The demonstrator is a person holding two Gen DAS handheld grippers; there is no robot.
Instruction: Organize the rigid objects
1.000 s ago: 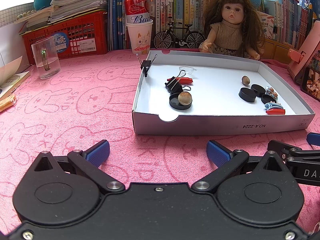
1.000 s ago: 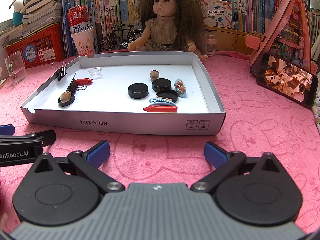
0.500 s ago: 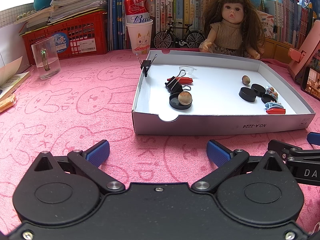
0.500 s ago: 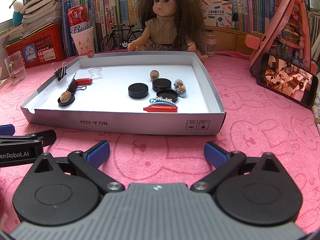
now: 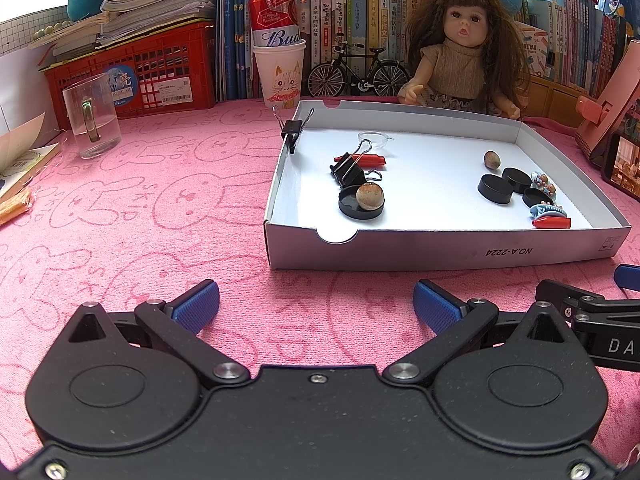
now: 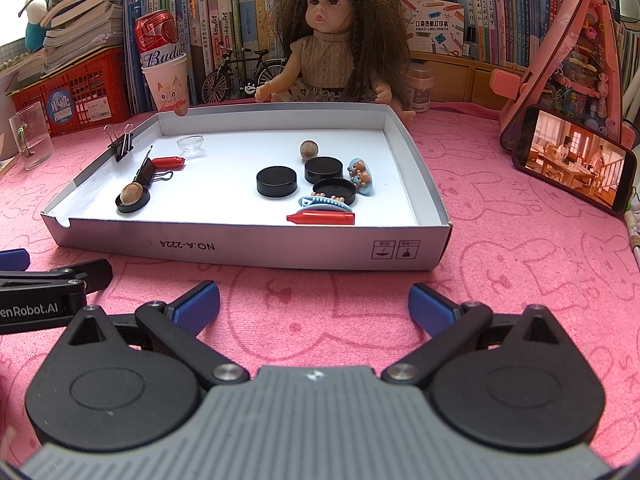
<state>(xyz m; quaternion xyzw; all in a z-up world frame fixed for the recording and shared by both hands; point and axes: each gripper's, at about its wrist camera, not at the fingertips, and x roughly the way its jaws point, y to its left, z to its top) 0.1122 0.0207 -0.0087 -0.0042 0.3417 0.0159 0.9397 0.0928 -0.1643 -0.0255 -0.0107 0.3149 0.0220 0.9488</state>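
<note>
2 grippers, left gripper (image 5: pixel 316 304) and right gripper (image 6: pixel 314 304), gape empty at lower frame; white tray (image 6: pixel 248 246) sits above, mid-frame, apart.

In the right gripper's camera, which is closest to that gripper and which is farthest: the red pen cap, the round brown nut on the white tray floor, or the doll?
1. The red plastic pen cap, lying near the front wall of the white cardboard tray.
2. The round brown nut, farther back on the tray floor.
3. The long-haired doll in a beige top, sitting behind the tray, by the books.
</note>
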